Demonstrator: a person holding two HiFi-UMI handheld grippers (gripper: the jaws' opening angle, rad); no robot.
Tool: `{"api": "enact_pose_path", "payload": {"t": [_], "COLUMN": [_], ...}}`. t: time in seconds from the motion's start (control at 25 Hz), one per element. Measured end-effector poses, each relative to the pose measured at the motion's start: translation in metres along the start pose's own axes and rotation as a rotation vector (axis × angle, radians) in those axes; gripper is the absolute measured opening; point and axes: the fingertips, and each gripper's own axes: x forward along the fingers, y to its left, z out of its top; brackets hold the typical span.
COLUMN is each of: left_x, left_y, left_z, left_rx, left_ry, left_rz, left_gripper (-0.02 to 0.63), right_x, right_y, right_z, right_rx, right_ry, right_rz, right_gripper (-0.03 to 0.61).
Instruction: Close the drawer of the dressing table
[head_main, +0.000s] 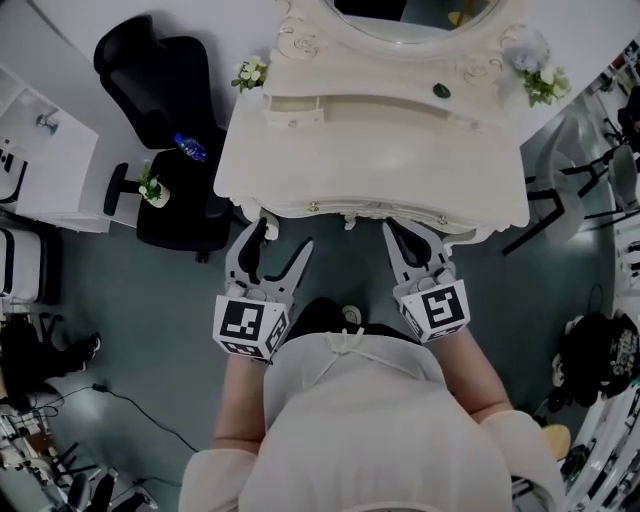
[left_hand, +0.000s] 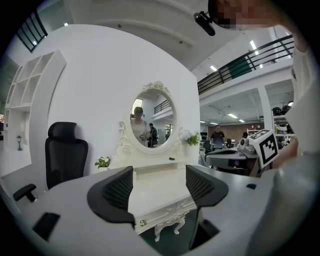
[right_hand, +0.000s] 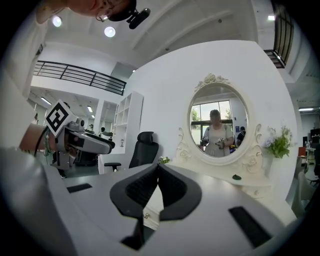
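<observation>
The white dressing table (head_main: 370, 150) with its oval mirror (head_main: 415, 15) stands straight ahead of me. Its carved drawer front (head_main: 375, 212) with small knobs lies just under the top's front edge, and I cannot tell if any gap remains. My left gripper (head_main: 285, 237) is open and empty, a little short of the left part of that front. In the left gripper view a drawer knob (left_hand: 143, 223) shows below the spread left gripper (left_hand: 160, 172). My right gripper (head_main: 405, 235) is shut with its tips at the front edge. The right gripper (right_hand: 158, 167) holds nothing, and a knob (right_hand: 146, 216) shows beyond it.
A black office chair (head_main: 165, 90) with a water bottle (head_main: 190, 147) and a small potted plant (head_main: 152, 190) stands left of the table. Flower sprigs (head_main: 250, 73) and a green object (head_main: 441, 91) sit on the table's shelf. A white desk (head_main: 40, 150) is far left.
</observation>
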Motion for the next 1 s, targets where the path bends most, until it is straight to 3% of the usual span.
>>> {"api": "enact_pose_path", "payload": {"t": [0.32, 0.68, 1.0], "left_x": [0.079, 0.171, 0.237], "left_y": [0.041, 0.118, 0.162], "left_z": [-0.021, -0.025, -0.071], "left_rx": [-0.030, -0.068, -0.097], "left_ry": [0.079, 0.102, 0.187], "left_rz": [0.020, 0.063, 0.034], "left_gripper": [0.334, 0.333, 0.333], "right_x": [0.067, 0.168, 0.240], "right_y": [-0.048, -0.100, -0.124], "right_z": [-0.013, -0.027, -0.058], "right_rx": [-0.016, 0.018, 0.068], "right_ry": [0.029, 0.073, 0.101], "right_rz": [0.015, 0.006, 0.002], "right_gripper": [0.006, 0.006, 0.006]}}
